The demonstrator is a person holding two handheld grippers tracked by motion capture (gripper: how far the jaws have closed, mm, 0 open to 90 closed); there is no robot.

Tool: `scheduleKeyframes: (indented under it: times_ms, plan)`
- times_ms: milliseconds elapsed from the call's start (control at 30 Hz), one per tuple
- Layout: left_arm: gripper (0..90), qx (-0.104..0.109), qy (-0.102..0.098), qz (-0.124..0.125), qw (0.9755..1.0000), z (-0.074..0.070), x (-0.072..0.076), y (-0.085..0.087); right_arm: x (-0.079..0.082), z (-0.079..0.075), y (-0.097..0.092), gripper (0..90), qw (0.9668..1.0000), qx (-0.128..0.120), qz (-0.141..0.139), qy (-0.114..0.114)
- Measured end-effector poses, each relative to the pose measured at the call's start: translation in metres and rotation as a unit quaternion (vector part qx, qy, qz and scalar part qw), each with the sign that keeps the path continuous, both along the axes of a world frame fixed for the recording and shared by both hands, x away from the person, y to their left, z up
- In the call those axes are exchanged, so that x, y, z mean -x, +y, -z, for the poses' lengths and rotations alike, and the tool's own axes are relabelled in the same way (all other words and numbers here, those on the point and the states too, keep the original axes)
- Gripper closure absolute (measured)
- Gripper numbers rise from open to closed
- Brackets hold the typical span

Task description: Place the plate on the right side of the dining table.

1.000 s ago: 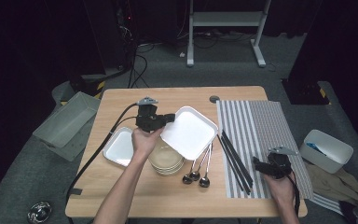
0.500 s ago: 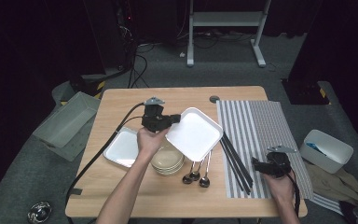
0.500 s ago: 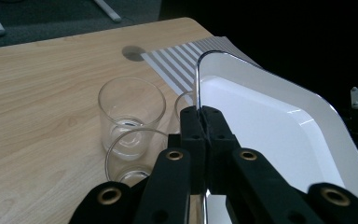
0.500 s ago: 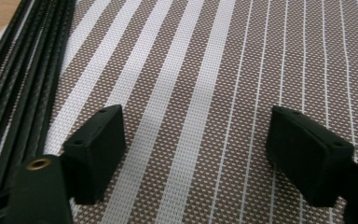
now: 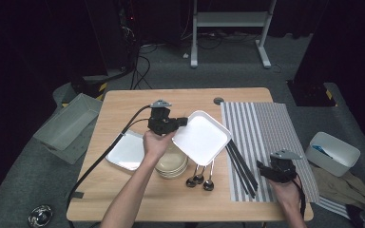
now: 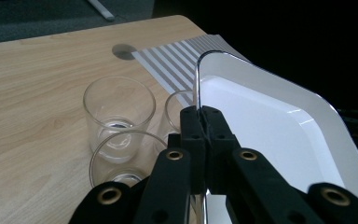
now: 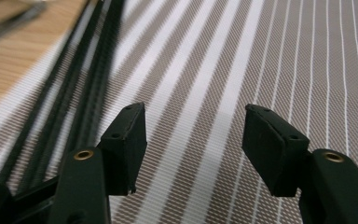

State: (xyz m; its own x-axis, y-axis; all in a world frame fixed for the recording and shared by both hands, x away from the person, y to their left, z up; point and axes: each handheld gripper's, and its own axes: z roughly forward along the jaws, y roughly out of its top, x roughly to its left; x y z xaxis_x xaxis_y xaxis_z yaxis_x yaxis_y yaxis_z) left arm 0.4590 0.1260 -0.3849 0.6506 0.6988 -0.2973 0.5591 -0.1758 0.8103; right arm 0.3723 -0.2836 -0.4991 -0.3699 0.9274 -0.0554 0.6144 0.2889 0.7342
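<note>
Glasses show behind the left gripper, clamped on the plate; right gripper, closing, empty over mat beside chopsticks.

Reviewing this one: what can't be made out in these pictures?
- Stacked bowls, high view: the person's left hand and the lifted square white plate cover part of them; their count is unclear.
- Spoons, high view: the plate hides their handles.
- Glasses, left gripper view: the left tool and plate rim cut some off.
- Chopsticks, right gripper view: blurred, count unclear.
</note>
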Motion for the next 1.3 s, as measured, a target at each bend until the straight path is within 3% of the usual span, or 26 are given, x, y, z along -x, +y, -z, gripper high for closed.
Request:
scheduleKeyframes:
  times_ms: [233,500,733,1300]
  plan:
    - [88.6,0.001,0.001,0.001,1.0,0.0,0.001,-0.001,0.003,-0.018,0.013,44.5,0.9991,-0.014,-0.032,-0.026]
    - [88.6,0.001,0.0,0.004,1.0,0.001,0.001,-0.001,0.0,-0.036,0.03,47.1,0.9967,-0.011,-0.07,-0.039]
    - [88.6,-0.001,0.001,0.005,1.0,0.001,0.002,-0.001,-0.005,-0.053,0.037,49.2,0.9942,-0.026,-0.091,-0.052]
    - [88.7,-0.003,0.004,0.007,1.0,0.002,0.002,-0.002,-0.024,-0.09,0.053,57.5,0.9857,-0.074,-0.139,-0.06]
